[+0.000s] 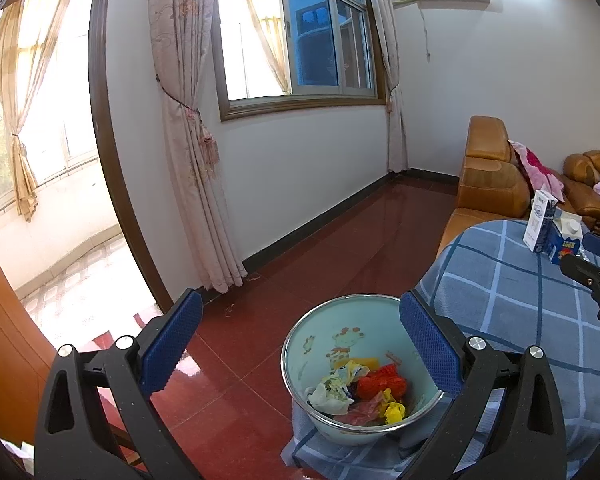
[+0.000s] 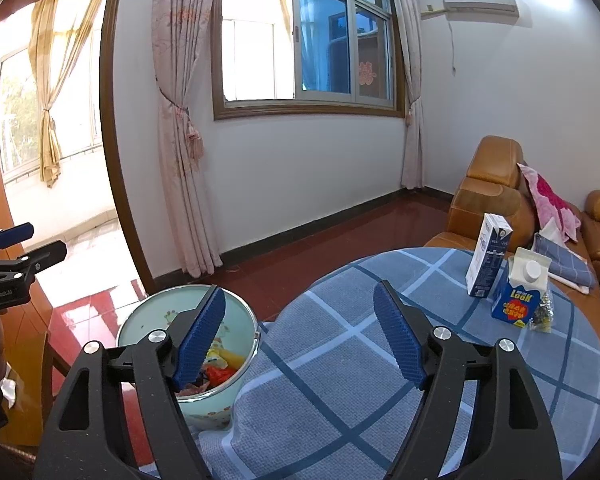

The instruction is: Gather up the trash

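Left wrist view: left gripper [image 1: 300, 344] spread wide, empty, above a pale-green pail [image 1: 328, 424] holding crumpled wrappers [image 1: 364, 392] at the edge of the checked tablecloth [image 1: 520, 304].

Right wrist view: right gripper [image 2: 300, 336] likewise released; white carton [image 2: 487, 256] and blue carton [image 2: 518, 292] reading "LOOK" stand on the cloth.

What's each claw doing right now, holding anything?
Left claw: open, holding nothing, above the trash pail.
Right claw: open, holding nothing, over the checked tablecloth.

Glossy red floor tiles [image 1: 260, 300], woven checked tablecloth [image 2: 340, 360], enamel pail [image 1: 320, 332]
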`<state>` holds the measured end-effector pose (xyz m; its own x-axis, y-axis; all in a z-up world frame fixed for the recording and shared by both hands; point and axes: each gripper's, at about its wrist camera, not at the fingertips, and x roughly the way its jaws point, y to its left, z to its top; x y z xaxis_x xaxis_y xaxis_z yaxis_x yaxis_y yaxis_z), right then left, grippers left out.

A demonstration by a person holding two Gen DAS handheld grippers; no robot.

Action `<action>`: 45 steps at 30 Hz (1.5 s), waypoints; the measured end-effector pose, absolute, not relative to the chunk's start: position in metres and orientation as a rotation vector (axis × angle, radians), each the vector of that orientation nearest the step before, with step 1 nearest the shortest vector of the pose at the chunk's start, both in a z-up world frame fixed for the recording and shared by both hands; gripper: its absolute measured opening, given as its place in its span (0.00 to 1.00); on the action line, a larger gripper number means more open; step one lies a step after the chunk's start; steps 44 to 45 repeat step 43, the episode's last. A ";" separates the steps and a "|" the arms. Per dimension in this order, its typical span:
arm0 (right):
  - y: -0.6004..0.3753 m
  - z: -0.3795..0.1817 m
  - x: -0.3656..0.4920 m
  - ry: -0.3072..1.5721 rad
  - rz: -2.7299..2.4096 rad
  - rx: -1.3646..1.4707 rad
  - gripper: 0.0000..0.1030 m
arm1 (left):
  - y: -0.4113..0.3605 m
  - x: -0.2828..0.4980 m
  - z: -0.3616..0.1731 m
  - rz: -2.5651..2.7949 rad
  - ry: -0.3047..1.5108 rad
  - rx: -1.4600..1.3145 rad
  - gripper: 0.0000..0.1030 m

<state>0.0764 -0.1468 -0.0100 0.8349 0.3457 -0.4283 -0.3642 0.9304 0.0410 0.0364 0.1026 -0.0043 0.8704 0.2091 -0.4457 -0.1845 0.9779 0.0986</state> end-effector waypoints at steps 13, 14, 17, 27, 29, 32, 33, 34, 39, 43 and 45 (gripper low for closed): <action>-0.150 -0.006 0.073 0.421 0.362 -0.046 0.76 | 0.096 0.034 -0.004 0.167 0.457 0.059 0.94; -0.150 -0.005 0.073 0.418 0.362 -0.046 0.76 | 0.096 0.034 -0.004 0.166 0.459 0.059 0.94; -0.150 -0.003 0.072 0.411 0.359 -0.050 0.77 | 0.093 0.035 -0.005 0.163 0.464 0.073 0.94; -0.148 -0.003 0.071 0.407 0.356 -0.058 0.77 | 0.091 0.036 -0.007 0.174 0.461 0.095 0.94; -0.148 -0.003 0.071 0.407 0.357 -0.058 0.77 | 0.091 0.037 -0.007 0.172 0.464 0.095 0.94; -0.148 -0.003 0.071 0.405 0.357 -0.060 0.77 | 0.090 0.037 -0.006 0.164 0.465 0.094 0.94; -0.148 -0.003 0.071 0.405 0.357 -0.061 0.77 | 0.090 0.037 -0.006 0.163 0.465 0.096 0.94; -0.149 -0.003 0.071 0.404 0.356 -0.063 0.77 | 0.089 0.037 -0.006 0.164 0.466 0.099 0.94; -0.154 -0.005 0.070 0.404 0.347 -0.073 0.79 | 0.093 0.039 -0.005 0.168 0.481 0.077 0.94; -0.184 -0.014 0.076 0.428 0.283 -0.091 0.85 | 0.098 0.038 -0.005 0.166 0.482 0.058 0.94; -0.184 -0.014 0.076 0.428 0.283 -0.091 0.85 | 0.098 0.038 -0.005 0.166 0.482 0.058 0.94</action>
